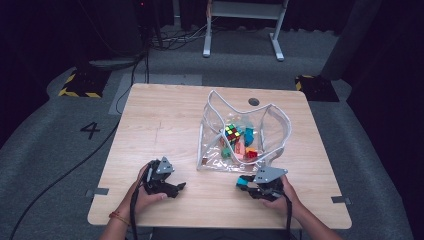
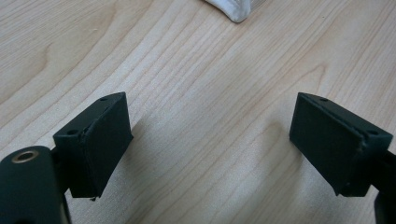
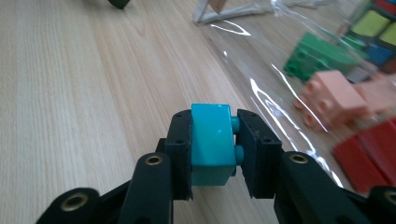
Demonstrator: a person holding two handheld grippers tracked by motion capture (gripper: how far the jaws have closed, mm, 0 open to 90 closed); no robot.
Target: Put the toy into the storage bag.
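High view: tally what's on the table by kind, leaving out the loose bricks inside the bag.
Clear bag: 1
Puzzle cube, inside the bag: 1
Teal brick, clamped outside the bag: 1
Grippers: 2, the left gripper open and the right gripper holding the brick
Total: 5

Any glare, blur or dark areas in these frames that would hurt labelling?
High view: room beyond the table is dark. Right gripper view: glare streaks on the clear bag, bricks inside soft; teal brick sharp. Left gripper view: sharp, jaw shadows on wood.
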